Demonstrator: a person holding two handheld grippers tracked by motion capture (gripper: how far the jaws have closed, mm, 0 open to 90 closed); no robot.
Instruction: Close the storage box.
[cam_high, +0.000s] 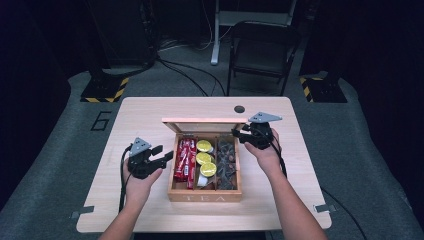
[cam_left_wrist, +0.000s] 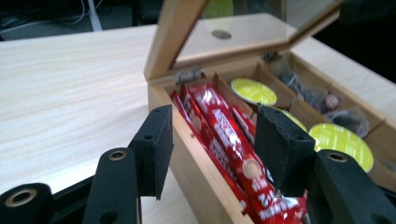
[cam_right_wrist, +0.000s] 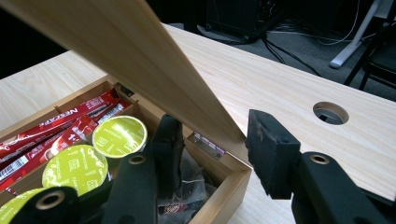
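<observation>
With the right gripper (cam_right_wrist: 212, 154) clamped on the lid (cam_right_wrist: 116, 51), ease the half-open, empty left gripper (cam_left_wrist: 212, 149) squarely over the red sachets (cam_left_wrist: 229, 140) below it.

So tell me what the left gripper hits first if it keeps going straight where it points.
Probably the red stick packets in the wooden box's left compartment. The left gripper has open jaws straddling the near wall, so that wall could catch first; depth is unclear.

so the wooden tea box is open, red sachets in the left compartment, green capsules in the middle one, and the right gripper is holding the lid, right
Nearly. The capsules in the middle compartment are yellow-green topped, not plain green, as the high view shows. The rest holds: the tea box is open, red sachets lie left, and the right gripper clamps the lid.
</observation>
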